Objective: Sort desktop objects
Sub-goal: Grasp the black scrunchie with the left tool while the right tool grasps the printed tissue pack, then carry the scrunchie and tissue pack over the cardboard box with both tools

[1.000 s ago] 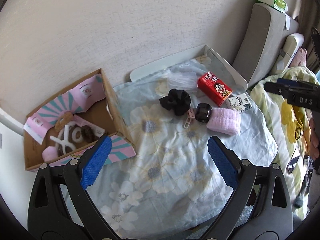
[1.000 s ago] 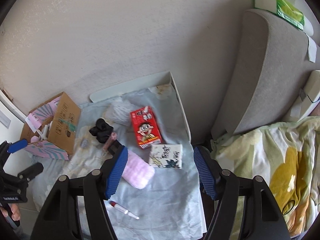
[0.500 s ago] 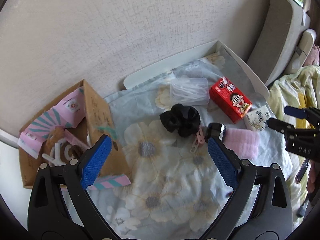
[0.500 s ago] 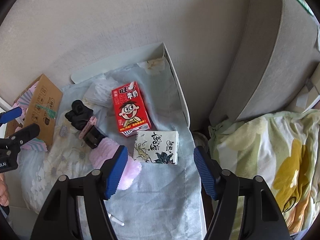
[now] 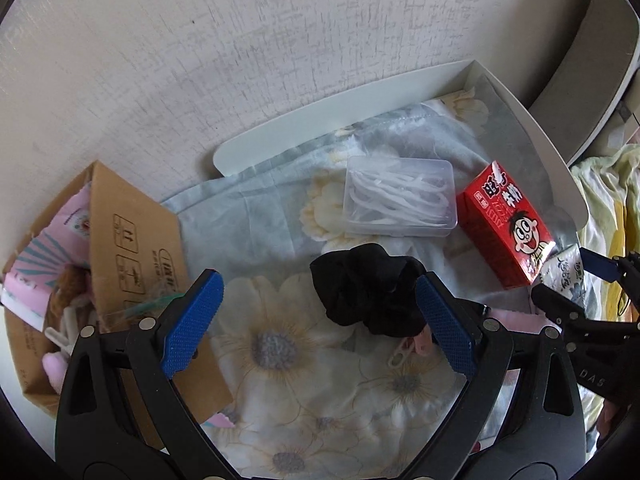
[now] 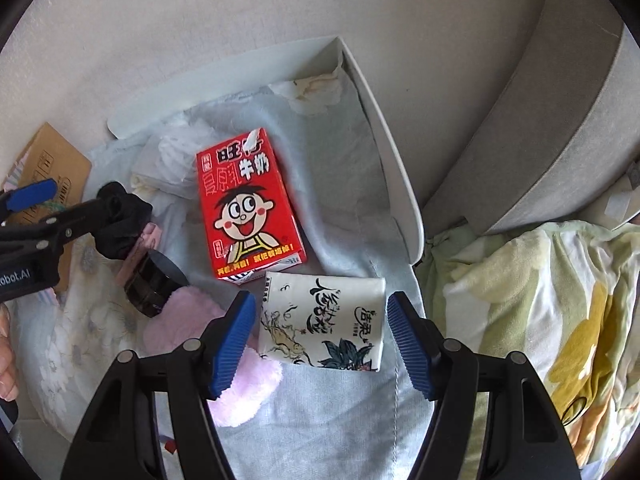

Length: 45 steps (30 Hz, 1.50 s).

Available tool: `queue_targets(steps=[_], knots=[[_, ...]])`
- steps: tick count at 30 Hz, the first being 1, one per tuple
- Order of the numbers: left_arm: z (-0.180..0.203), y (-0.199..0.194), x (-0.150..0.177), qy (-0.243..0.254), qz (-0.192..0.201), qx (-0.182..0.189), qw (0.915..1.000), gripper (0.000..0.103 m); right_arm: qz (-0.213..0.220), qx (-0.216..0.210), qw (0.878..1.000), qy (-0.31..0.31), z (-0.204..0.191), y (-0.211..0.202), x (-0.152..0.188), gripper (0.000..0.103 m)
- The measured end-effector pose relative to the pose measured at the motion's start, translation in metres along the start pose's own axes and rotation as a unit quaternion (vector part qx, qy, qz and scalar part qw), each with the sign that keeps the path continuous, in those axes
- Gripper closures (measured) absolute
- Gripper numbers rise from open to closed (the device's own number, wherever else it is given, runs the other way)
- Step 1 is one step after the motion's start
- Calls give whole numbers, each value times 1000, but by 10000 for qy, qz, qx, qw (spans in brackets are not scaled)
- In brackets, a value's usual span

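Note:
My left gripper (image 5: 320, 324) is open above the floral cloth, and a black scrunchie (image 5: 368, 292) lies between its fingers, close to the right pad. A pink hair clip (image 5: 408, 350) pokes out under the scrunchie. My right gripper (image 6: 320, 344) is open and points down over a white tissue pack (image 6: 324, 324), which lies on the cloth between the pads. A red milk carton (image 6: 248, 208) lies just beyond the pack. A black jar (image 6: 154, 284) and a pink fluffy towel (image 6: 188, 324) sit to its left.
A clear plastic box of white picks (image 5: 400, 204) lies behind the scrunchie. An open cardboard box (image 5: 132, 240) with small items stands at the left. The white tray rim (image 5: 320, 128) borders the cloth by the wall. A grey cushion (image 6: 540, 128) and bedding lie to the right.
Both grippers have come down closer to the cloth. The left one shifted right, from beside the cardboard box to over the scrunchie. The right one closed in on the tissue pack.

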<state>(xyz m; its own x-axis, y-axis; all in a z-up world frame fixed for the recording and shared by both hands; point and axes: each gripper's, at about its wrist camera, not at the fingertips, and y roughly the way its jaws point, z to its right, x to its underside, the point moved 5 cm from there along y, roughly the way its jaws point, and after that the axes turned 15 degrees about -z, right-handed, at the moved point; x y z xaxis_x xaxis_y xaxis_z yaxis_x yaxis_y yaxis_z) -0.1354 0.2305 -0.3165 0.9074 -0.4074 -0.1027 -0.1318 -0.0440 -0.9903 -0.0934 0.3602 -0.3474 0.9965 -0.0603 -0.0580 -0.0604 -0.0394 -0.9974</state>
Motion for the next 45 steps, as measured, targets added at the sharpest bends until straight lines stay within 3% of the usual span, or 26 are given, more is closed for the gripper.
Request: queue_targets(steps=[3,11,13,15,18,23,32,38,45], knots=[[-1,9,-1,-30,-82,36,10000,6,-73,179,9998,-33,-2,7,0,39],[-5,19,-1,-154,-93,226,9996,7,-67,178,9998,43,-2,12,0,39],[-7,18,2,-186,-26,307,9994,16,-54,190,9998,32,-2,12,1,39],[-7,17,4,-186,-26,309,9993,43,-16,217,9998,28,-2,11,2,43],[-6,16,8,-160,-73,441,9989,72,25,198,9998,34,-2,10,5,44],[-10,9,14,-213,60,395,9990,85,136,211,9997,70,-1,1,11,44],[-21,-25,29,-306,314,652,9969,88,384,198,9989,192,-2,-22,23,44],[-26,-67,39,-318,733,940,9924,88,616,260,9976,159,-2,-46,25,44],[-37,-105,47,-348,1118,1017,9879,88,955,276,9950,62,-16,-78,28,44]])
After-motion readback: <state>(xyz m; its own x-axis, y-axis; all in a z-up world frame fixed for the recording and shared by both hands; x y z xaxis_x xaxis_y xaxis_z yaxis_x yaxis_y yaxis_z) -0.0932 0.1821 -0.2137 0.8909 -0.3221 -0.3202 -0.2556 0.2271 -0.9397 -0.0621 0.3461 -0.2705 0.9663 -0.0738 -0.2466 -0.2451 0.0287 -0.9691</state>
